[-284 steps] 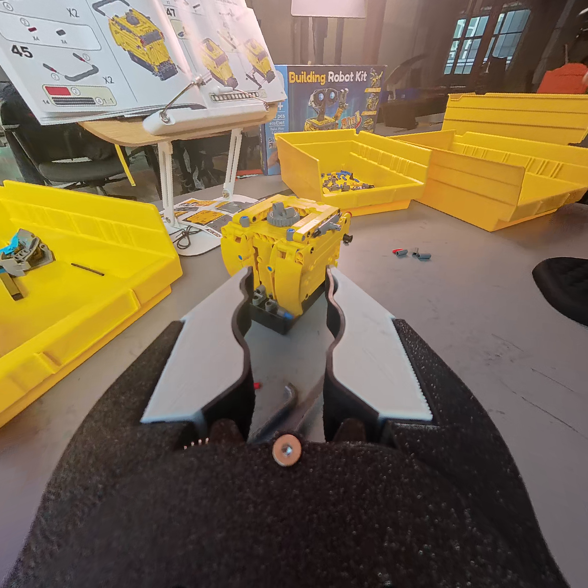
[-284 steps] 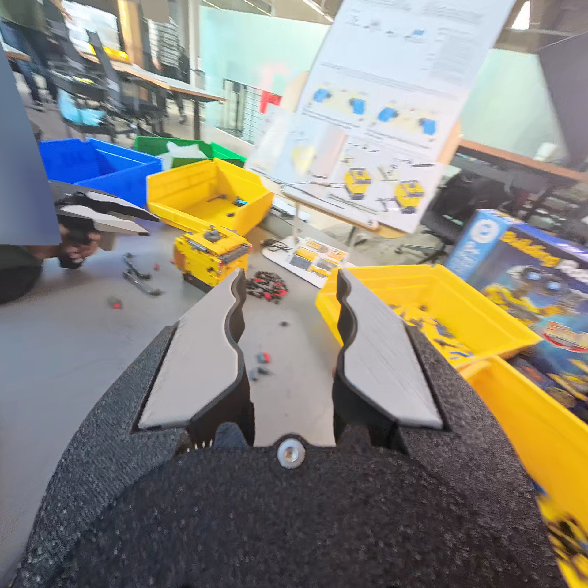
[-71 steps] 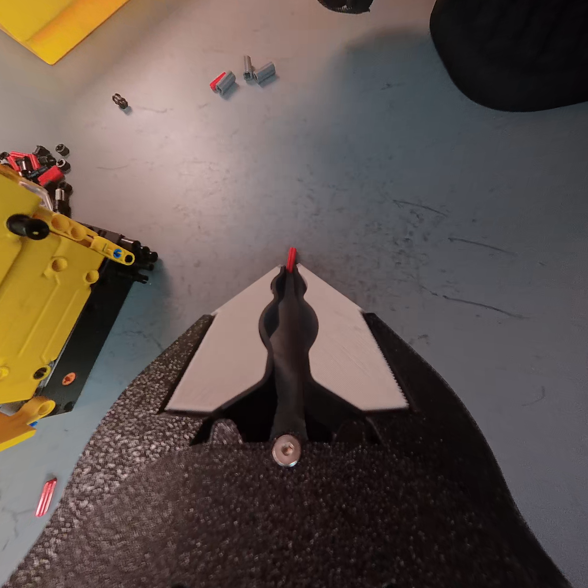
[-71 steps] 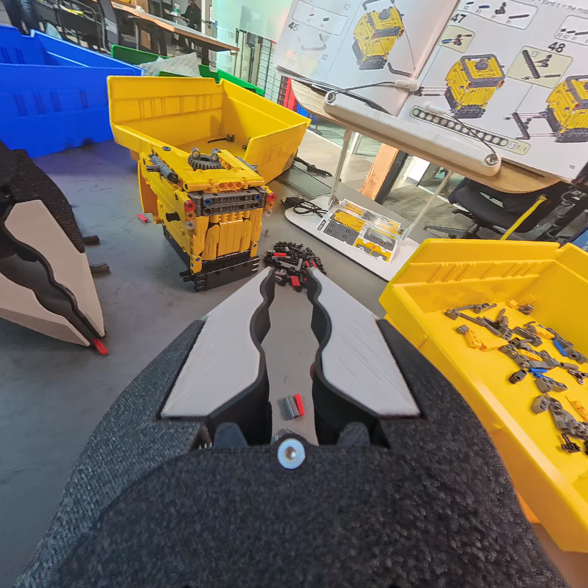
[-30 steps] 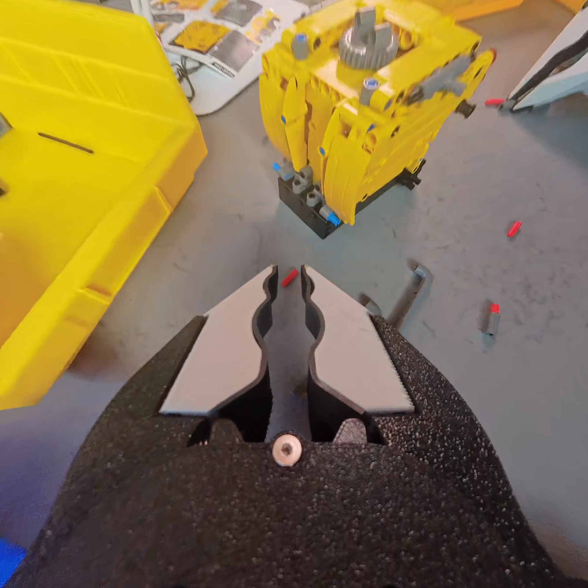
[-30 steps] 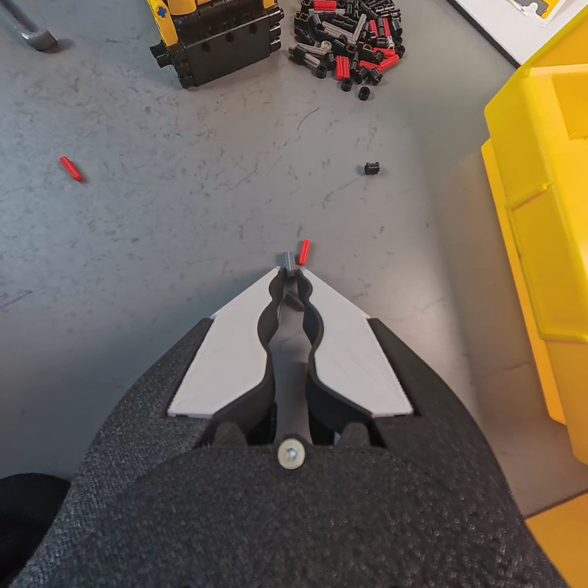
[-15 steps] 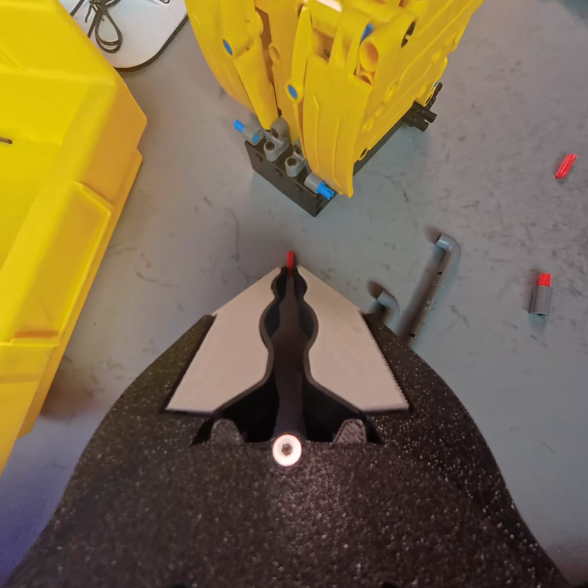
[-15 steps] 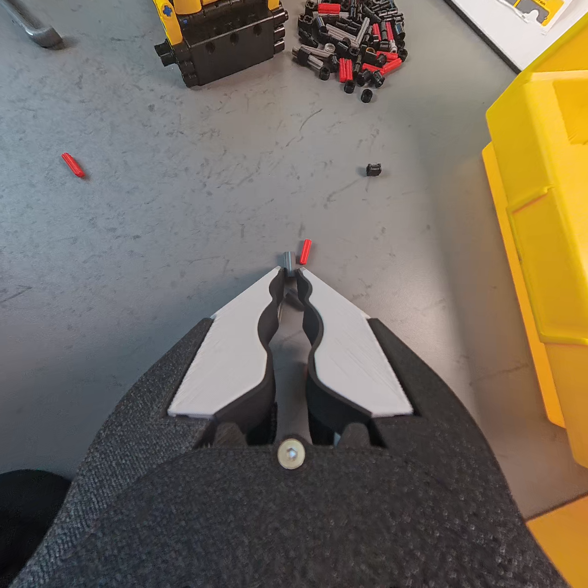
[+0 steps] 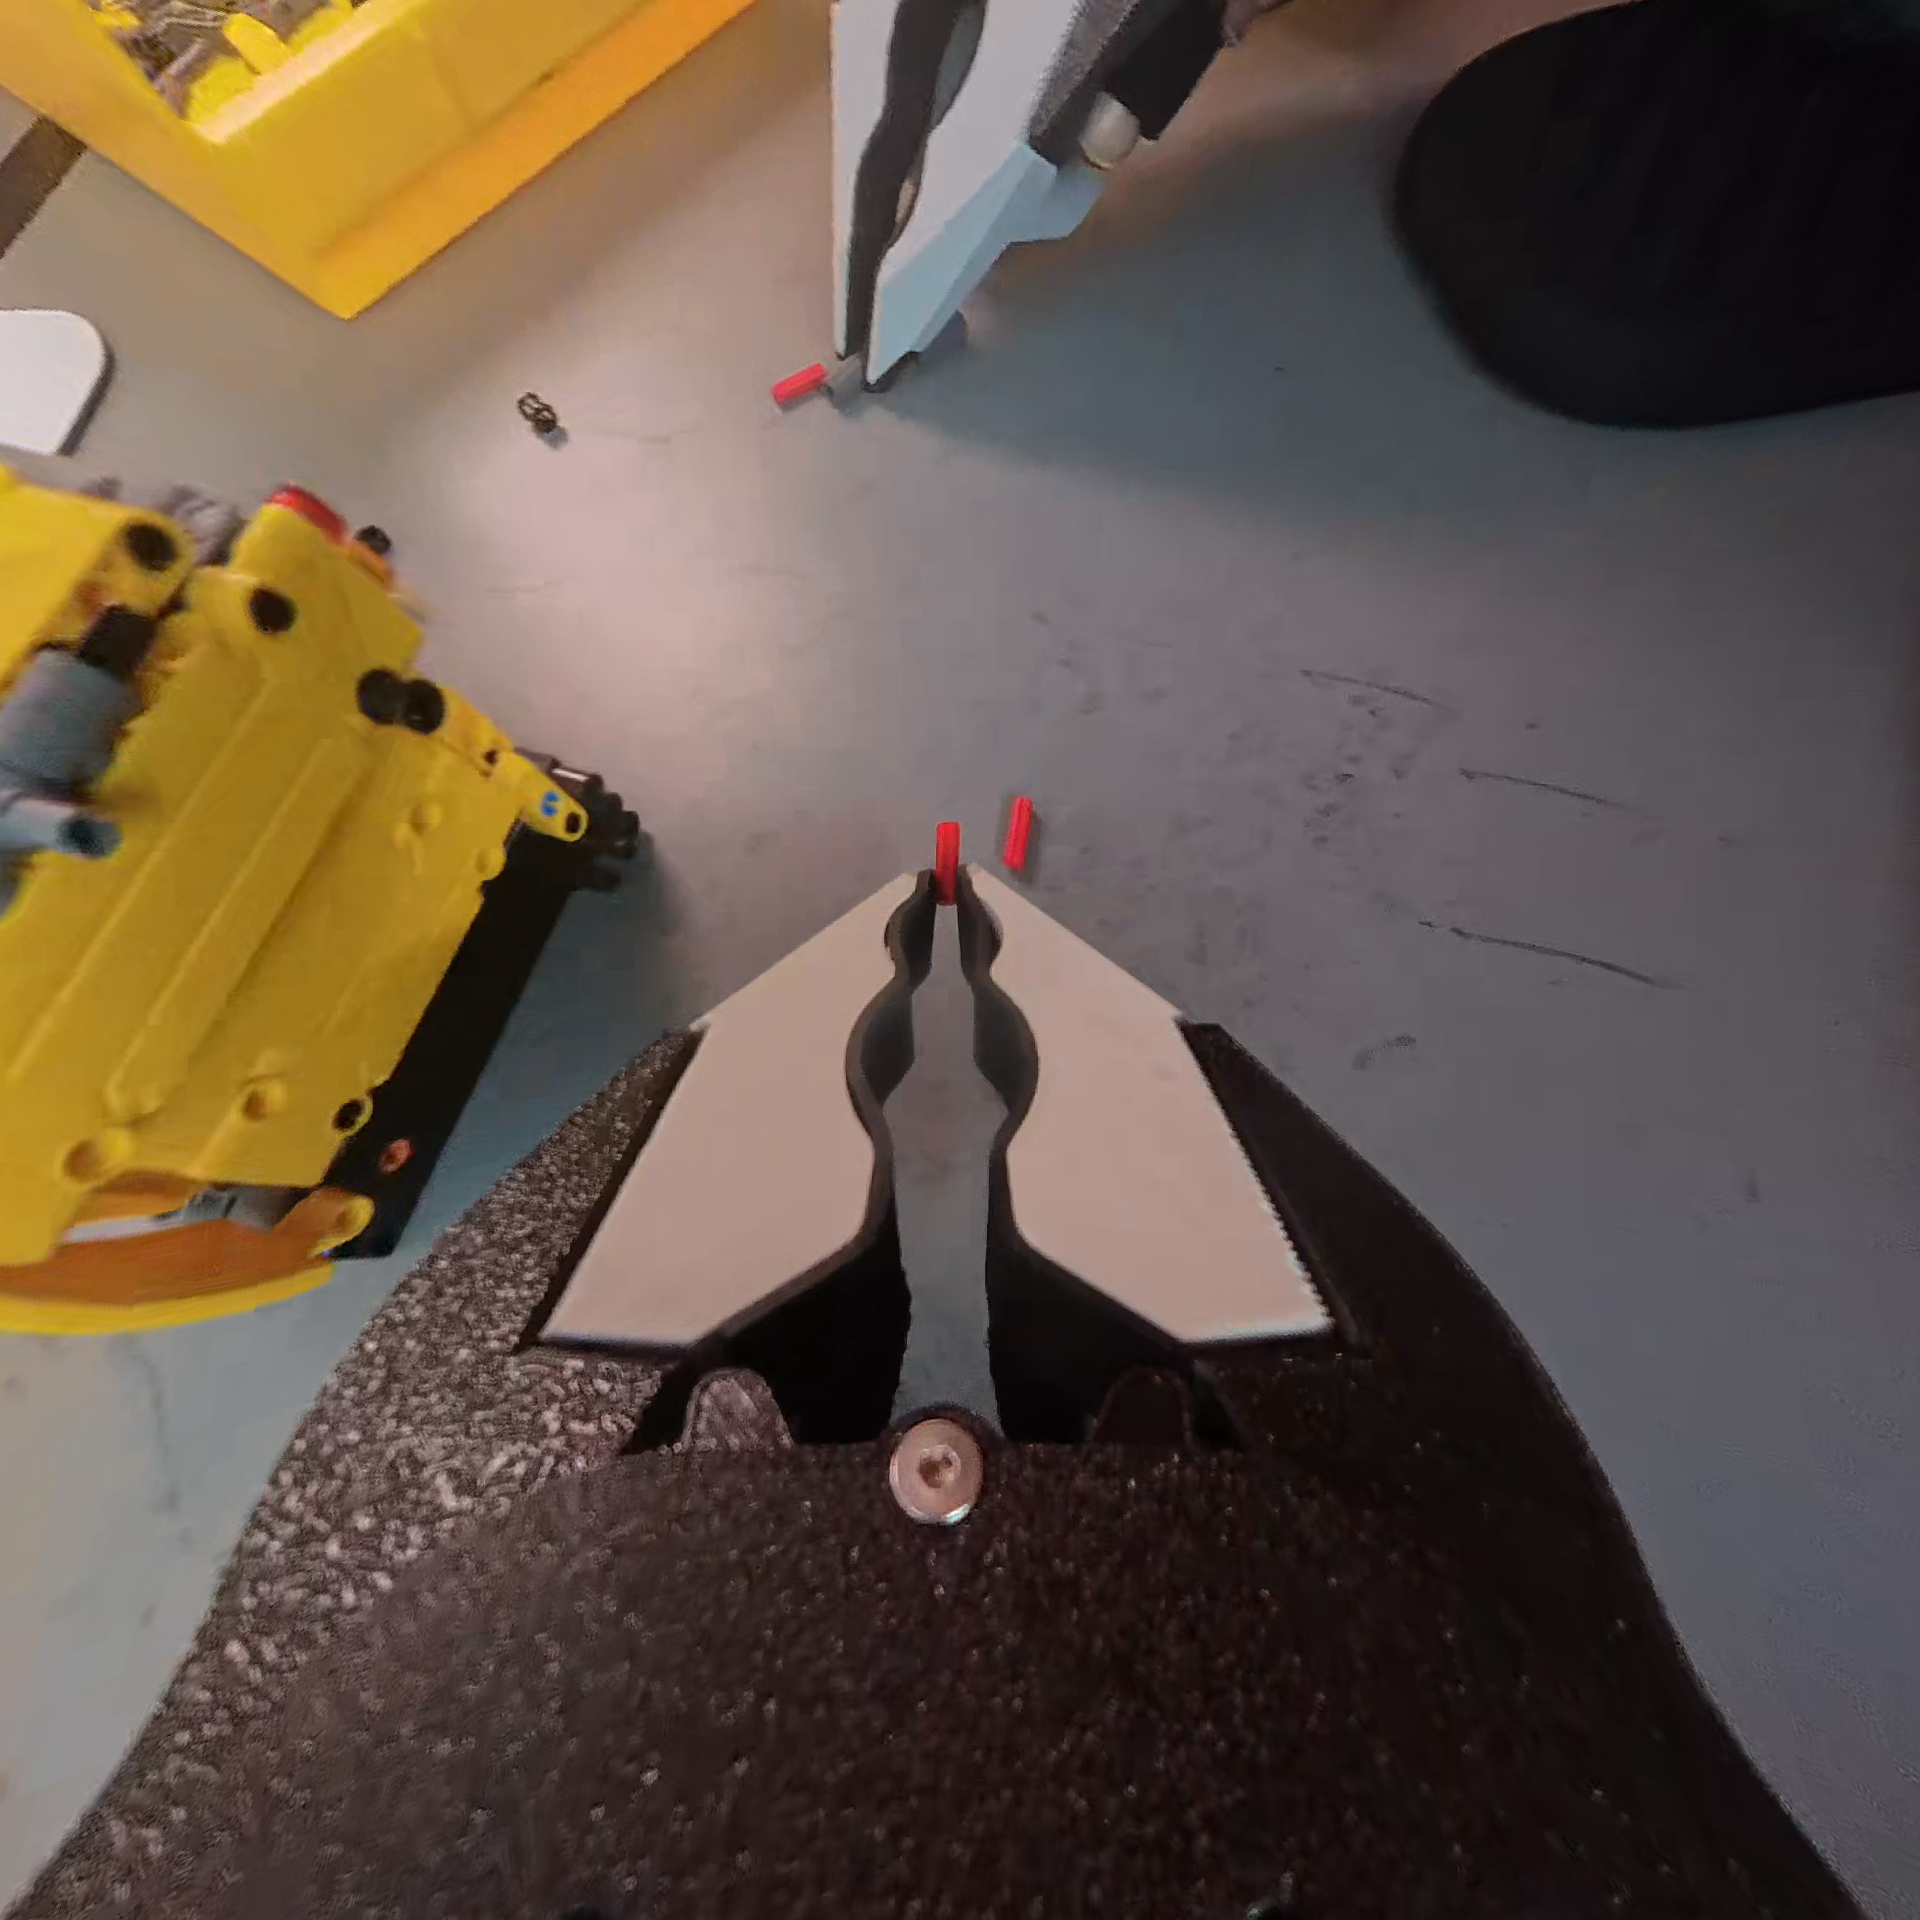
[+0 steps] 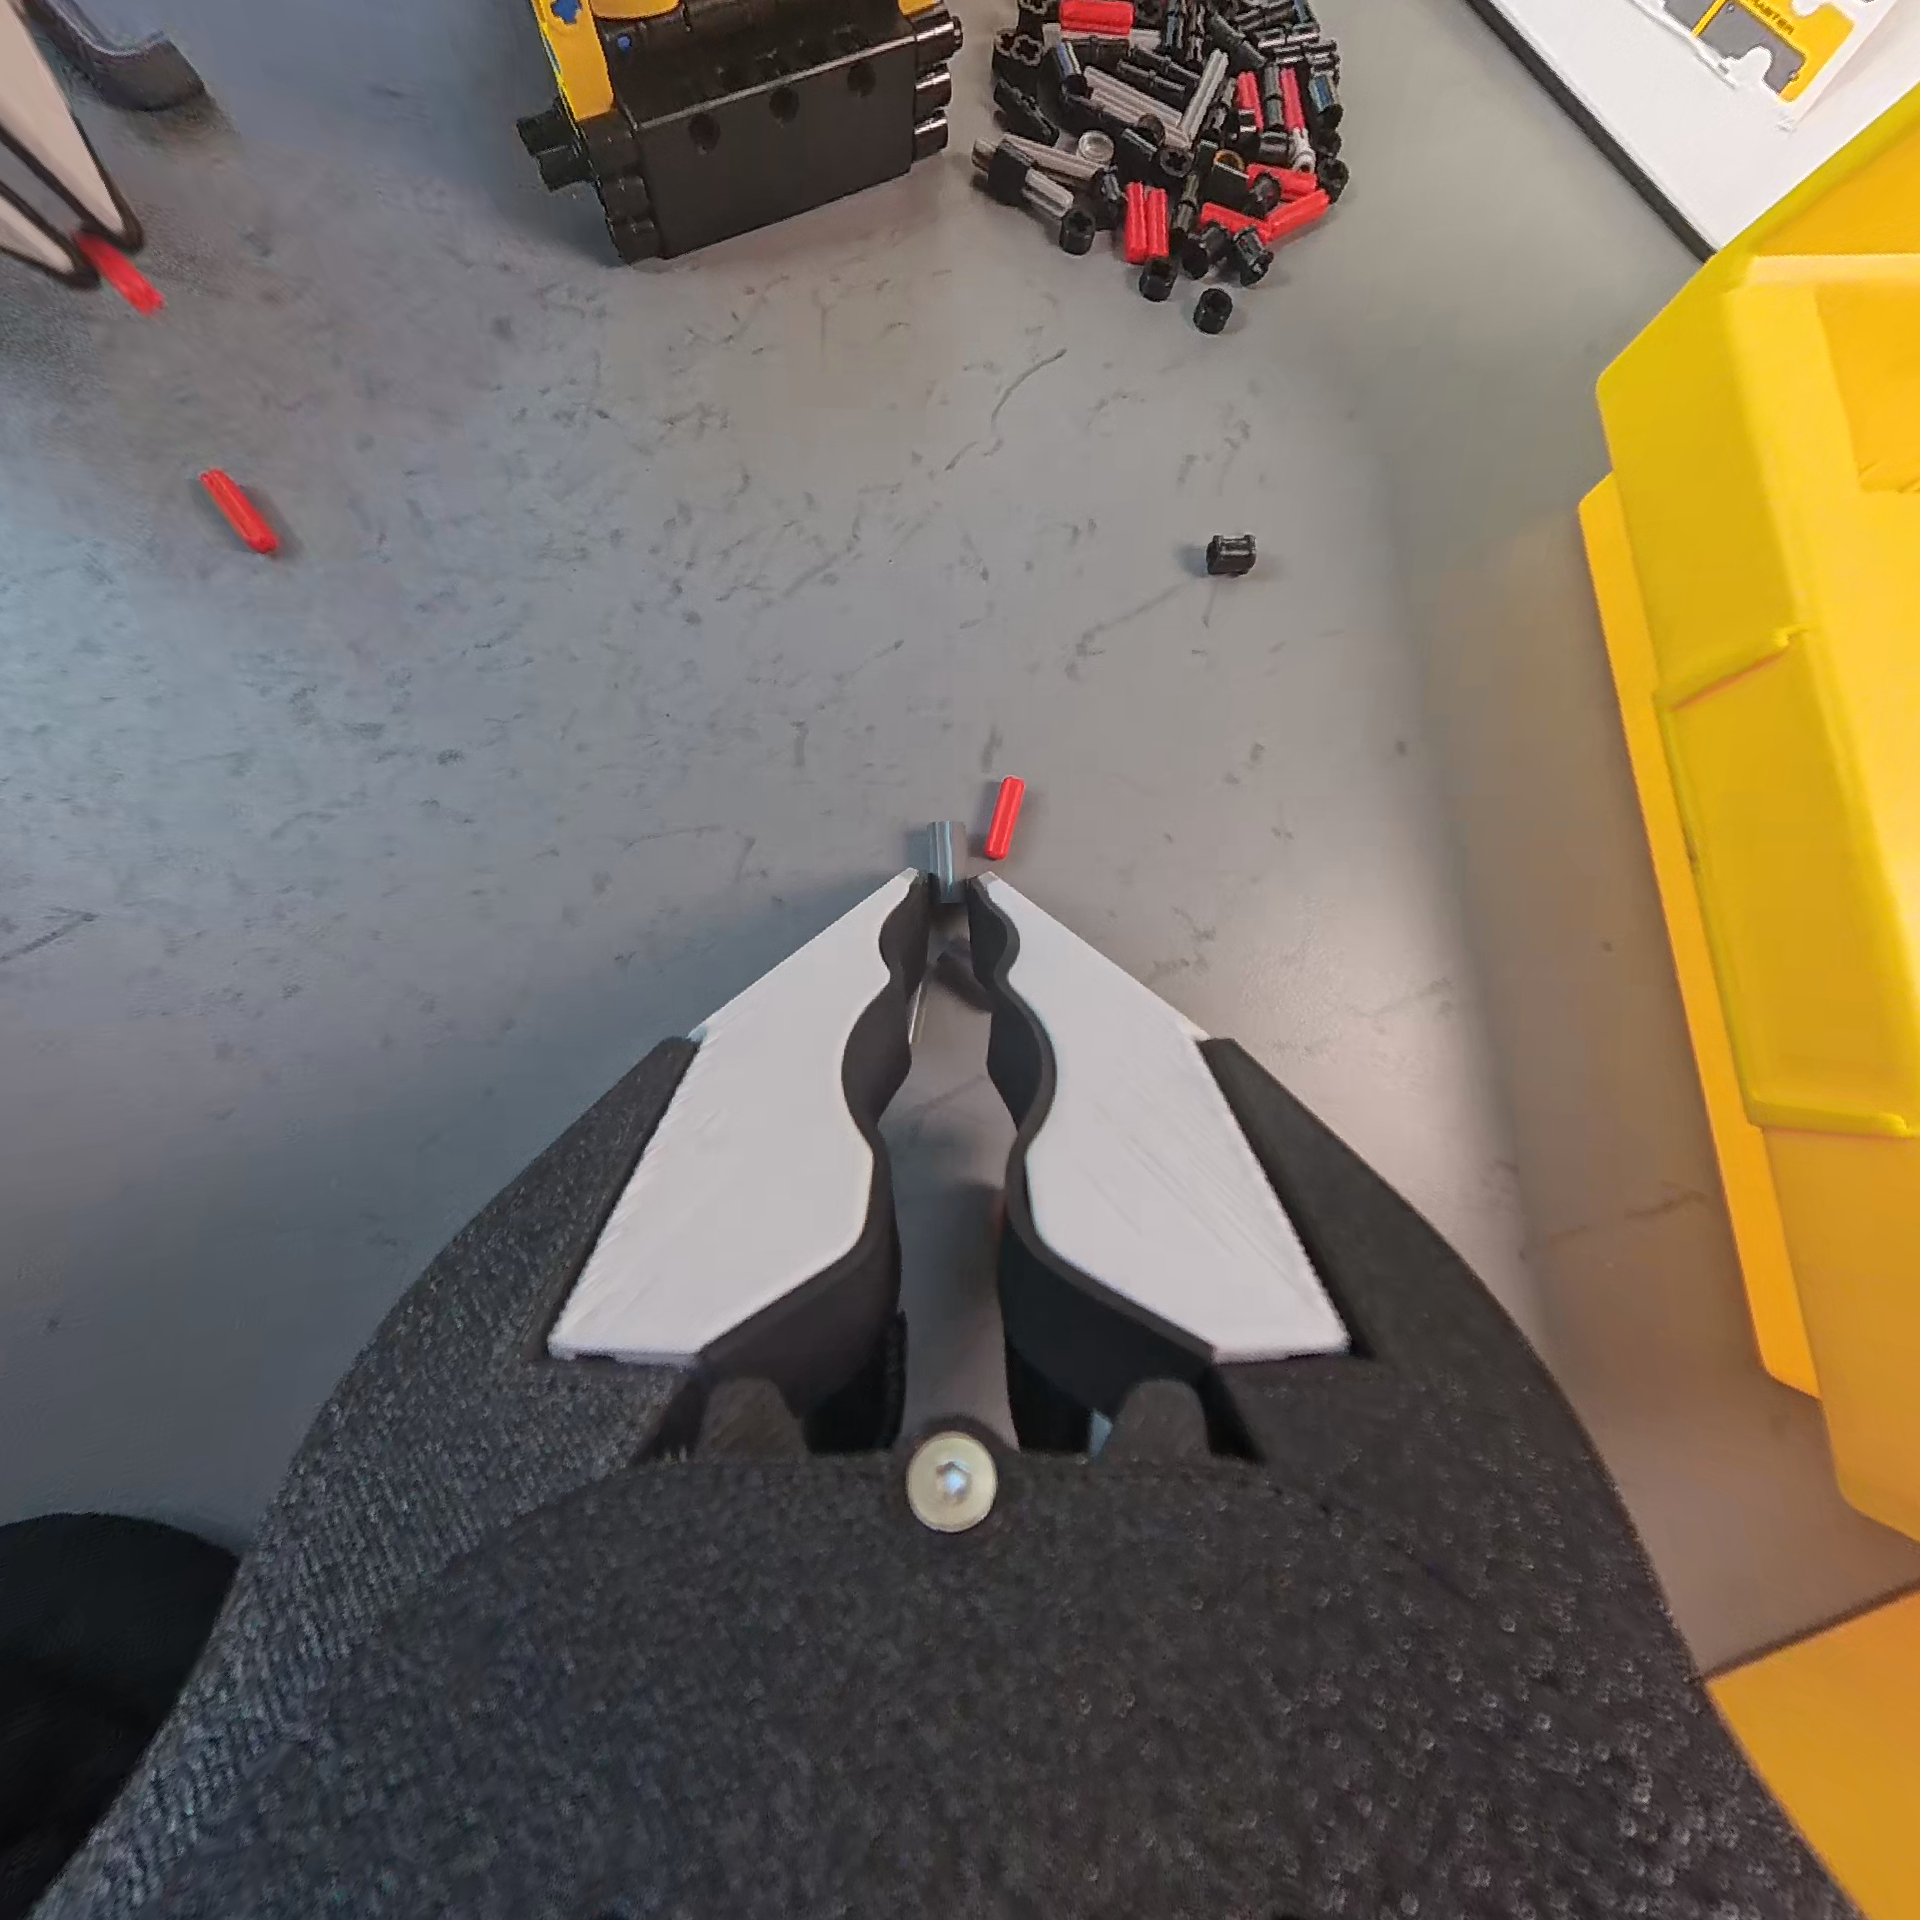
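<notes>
while the left gripper pinches a red pin, the right gripper pinches a grey sleeve

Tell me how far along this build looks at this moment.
Done: the yellow model stands assembled as a block. In hand: the left gripper pinches a red pin, and the right gripper pinches a grey sleeve. Left: a pile of pins and a loose red pin lie unused.

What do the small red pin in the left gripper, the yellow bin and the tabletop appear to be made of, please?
Red pin, pinched in the left gripper: probably moulded plastic, with a smooth, uniform colour. Yellow bin: glossy rigid plastic, judging by its moulded ribs and soft highlights. Tabletop: hard grey surface, matte and scuffed; laminate or coated board, cannot tell which.
</notes>
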Available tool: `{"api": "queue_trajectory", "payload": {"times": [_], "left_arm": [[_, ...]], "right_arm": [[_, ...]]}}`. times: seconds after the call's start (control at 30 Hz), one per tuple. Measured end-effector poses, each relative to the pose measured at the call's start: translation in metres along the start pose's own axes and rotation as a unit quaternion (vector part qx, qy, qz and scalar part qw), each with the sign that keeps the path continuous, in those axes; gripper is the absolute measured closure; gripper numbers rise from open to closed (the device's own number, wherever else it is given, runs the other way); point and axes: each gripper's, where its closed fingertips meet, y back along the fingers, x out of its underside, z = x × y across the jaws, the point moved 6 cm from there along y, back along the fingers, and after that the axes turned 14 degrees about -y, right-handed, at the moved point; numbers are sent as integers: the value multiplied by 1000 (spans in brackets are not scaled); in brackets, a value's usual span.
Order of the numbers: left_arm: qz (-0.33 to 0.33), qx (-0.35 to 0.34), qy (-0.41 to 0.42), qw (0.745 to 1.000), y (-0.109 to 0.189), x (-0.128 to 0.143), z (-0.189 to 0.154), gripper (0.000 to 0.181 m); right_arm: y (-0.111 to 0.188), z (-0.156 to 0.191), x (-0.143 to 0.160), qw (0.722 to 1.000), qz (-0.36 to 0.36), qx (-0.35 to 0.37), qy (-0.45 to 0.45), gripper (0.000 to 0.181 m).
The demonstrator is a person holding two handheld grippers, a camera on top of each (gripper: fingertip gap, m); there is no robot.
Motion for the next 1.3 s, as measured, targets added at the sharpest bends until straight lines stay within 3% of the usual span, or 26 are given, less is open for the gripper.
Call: {"api": "queue_trajectory", "payload": {"times": [0.27,0.57,0.97,1.3], "left_arm": [[26,36,-25,999,-24,-1,-18,179],[25,41,-23,999,-25,-1,-17,179],[22,63,-36,997,-24,-2,-24,179],[28,65,-42,997,-28,-8,-31,179]], "right_arm": [[3,12,2,998,0,-39,43,175],[7,72,-7,973,-40,-145,176,175],[-10,105,-1,958,-13,-181,221,174],[-14,119,-5,956,-20,-162,244,175]]}}
